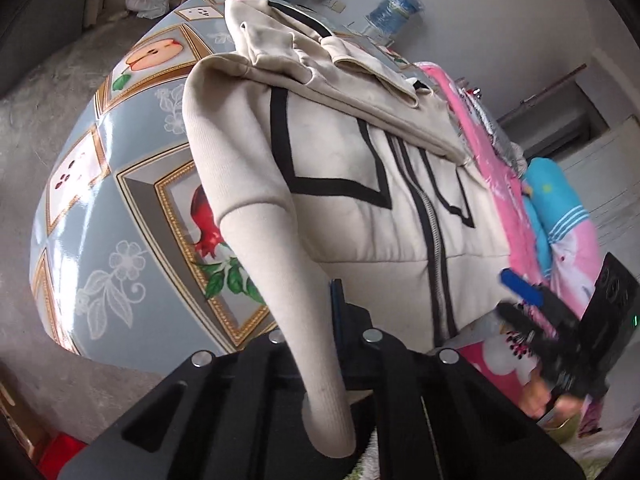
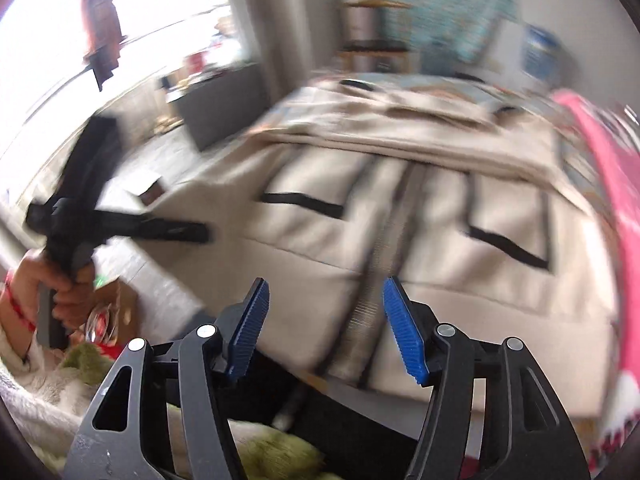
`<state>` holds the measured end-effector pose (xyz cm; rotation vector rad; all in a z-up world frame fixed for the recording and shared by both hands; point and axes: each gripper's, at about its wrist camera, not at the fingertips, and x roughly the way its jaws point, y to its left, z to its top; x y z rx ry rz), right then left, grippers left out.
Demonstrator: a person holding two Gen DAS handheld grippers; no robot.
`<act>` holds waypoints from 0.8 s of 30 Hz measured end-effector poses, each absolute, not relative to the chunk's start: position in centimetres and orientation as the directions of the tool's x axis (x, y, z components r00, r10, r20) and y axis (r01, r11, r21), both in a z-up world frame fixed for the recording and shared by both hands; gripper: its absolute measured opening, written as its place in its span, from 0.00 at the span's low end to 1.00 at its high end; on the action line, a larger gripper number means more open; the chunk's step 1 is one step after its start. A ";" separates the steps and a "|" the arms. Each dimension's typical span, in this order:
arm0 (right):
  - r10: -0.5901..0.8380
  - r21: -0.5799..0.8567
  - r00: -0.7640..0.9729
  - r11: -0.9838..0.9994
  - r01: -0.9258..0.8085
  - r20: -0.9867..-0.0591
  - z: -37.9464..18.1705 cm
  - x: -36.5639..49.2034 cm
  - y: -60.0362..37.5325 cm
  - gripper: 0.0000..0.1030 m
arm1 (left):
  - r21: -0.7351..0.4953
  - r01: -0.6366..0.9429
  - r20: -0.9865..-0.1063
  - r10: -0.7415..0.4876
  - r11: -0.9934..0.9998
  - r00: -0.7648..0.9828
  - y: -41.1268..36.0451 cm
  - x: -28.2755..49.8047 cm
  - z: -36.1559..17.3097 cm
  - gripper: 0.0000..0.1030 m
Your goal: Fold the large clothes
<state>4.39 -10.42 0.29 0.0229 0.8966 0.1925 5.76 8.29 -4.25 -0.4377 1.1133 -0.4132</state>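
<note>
Here the cream zip jacket [image 1: 360, 208] is spread front-up on the patterned tablecloth [image 1: 100, 216], filling the middle of the left wrist view, with its upper part already doubled over toward the top of the frame. One sleeve [image 1: 280, 280] is drawn down to the bottom centre, where its cuff is pinched in the closed left gripper [image 1: 340, 420], presumably so that it can be carried across the body as the next fold. In the right wrist view, which is blurred, the right gripper [image 2: 326, 320] is seen with its blue pads [image 2: 402, 328] standing apart and nothing between them, held above the zip at the lower centre. It is judged to be free to take the hem. A pink blanket [image 1: 500, 184] is seen at the right edge.
</note>
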 end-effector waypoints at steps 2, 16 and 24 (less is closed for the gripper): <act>0.092 0.101 0.612 0.995 -0.020 -0.786 0.3 4.0 -14.5 0.56 | -0.515 0.096 -0.770 -0.509 0.852 0.385 8.2 5.6 -4.7 0.05; -0.114 0.056 0.535 0.955 0.291 -0.837 -2.4 3.1 -27.0 0.48 | -0.469 0.104 -0.799 -0.472 0.877 0.373 8.6 5.4 -5.9 0.05; -0.072 0.127 0.503 0.928 0.350 -0.861 -3.2 2.0 -27.7 0.37 | -0.455 0.116 -0.804 -0.463 0.883 0.373 8.4 5.4 -6.0 0.06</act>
